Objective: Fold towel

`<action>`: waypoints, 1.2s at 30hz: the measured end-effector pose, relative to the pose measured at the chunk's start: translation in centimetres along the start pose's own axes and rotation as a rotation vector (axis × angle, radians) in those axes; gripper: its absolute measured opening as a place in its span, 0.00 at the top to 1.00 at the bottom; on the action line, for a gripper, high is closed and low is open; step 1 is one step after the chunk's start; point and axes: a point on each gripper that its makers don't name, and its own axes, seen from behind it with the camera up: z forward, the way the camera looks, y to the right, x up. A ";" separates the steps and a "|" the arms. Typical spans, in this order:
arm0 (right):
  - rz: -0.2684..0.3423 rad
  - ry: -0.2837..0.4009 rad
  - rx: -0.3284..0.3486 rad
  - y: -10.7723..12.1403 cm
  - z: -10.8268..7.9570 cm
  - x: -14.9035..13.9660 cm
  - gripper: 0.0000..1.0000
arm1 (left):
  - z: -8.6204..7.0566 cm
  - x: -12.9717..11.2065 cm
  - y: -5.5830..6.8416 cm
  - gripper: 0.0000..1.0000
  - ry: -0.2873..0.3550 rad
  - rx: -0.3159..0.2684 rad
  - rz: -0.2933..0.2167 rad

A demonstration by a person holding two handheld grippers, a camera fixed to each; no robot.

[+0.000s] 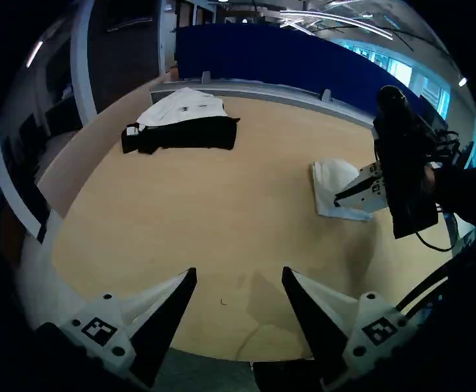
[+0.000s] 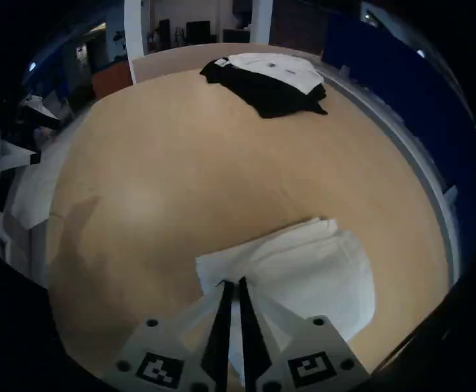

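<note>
Towel (image 2: 303, 274) already down to a compact white rectangle of several stacked layers, flat on the pale wooden surface (image 1: 225, 196), near its edge on the right-hand side and close in front of the right tool (image 2: 233, 284). Looks mostly folded: edges roughly squared, layers visible along the far side, some slight bulging at the right end. Right tool nearly closed, just a thin white sliver between the fingers, tips at the towel's near edge; appears pinched on a layer of cloth there, though how many layers cannot be told. From the left gripper view, same tool seen resting its fingers low on the towel, with a person's dark sleeve behind it. Left tool (image 1: 238, 274) spread wide, holding nothing, hovering over bare wood well apart from the towel. Heap of dark and white clothes (image 1: 182, 124) at the far end of the surface, well away and untouched, with a blue partition (image 1: 290, 59) behind. Judged from this: main folds done, perhaps one last fold or a smoothing and squaring of the stack left, then release. Likely calls for the left tool to come across and steady or lift the opposite edge if another fold is wanted.
</note>
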 end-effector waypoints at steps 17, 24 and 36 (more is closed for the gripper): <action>0.073 0.051 -0.058 0.9 -3.3 -1.0 0.09 | 0.0 0.1 0.2 0.03 0.000 -0.007 0.019; 0.144 0.041 -0.110 1.9 -4.7 -3.4 0.09 | -0.1 0.1 0.4 0.03 -0.001 -0.010 0.028; 0.251 -0.002 -0.147 1.5 -6.0 -8.5 0.09 | -0.1 0.4 0.7 0.03 -0.001 -0.019 0.041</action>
